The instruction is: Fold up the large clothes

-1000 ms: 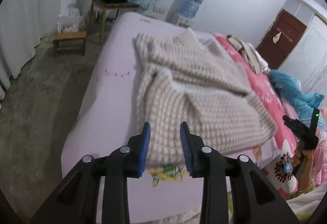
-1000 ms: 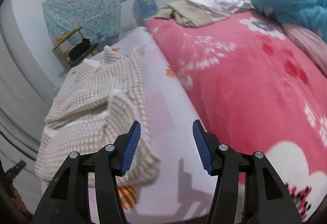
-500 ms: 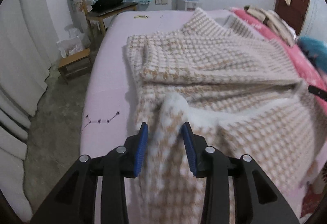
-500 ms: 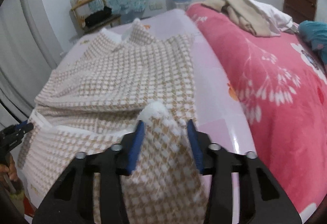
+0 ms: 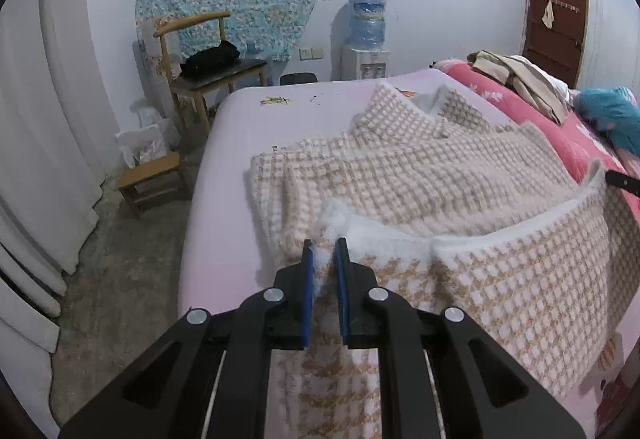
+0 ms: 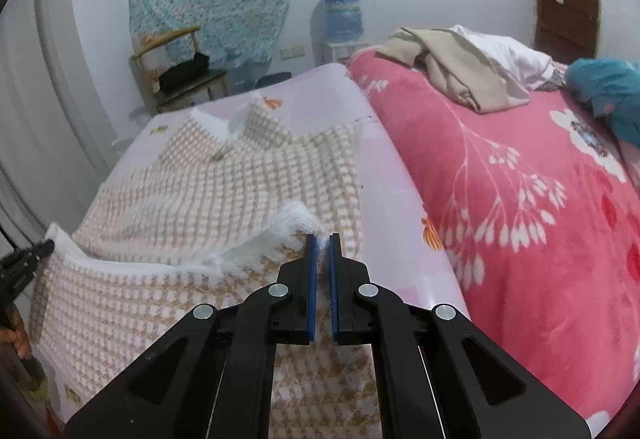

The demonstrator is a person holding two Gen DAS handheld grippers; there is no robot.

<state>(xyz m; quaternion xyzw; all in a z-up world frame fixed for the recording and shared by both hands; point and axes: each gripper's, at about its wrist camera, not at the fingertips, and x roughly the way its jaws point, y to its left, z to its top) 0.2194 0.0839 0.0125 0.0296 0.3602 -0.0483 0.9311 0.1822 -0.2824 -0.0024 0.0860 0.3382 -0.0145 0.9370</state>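
A large beige-and-white checked fleece garment (image 5: 420,167) lies spread on a lilac bed sheet (image 5: 224,199), collar at the far end. My left gripper (image 5: 325,251) is shut on the near left corner of its hem, lifted so the white lining shows. My right gripper (image 6: 323,243) is shut on the near right hem corner of the garment (image 6: 224,183), also raised. The hem hangs stretched between the two grippers. The left gripper shows at the left edge of the right wrist view (image 6: 24,263).
A pink flowered blanket (image 6: 520,199) covers the right side of the bed, with a pile of beige and white clothes (image 6: 460,63) and a teal item (image 6: 608,87). A wooden chair (image 5: 204,67), small stool (image 5: 152,179), and water dispenser (image 5: 366,35) stand beyond the bed.
Both grippers moved in over the garment's near hem, closed on its corners and lifted them; the hem now hangs raised between them.
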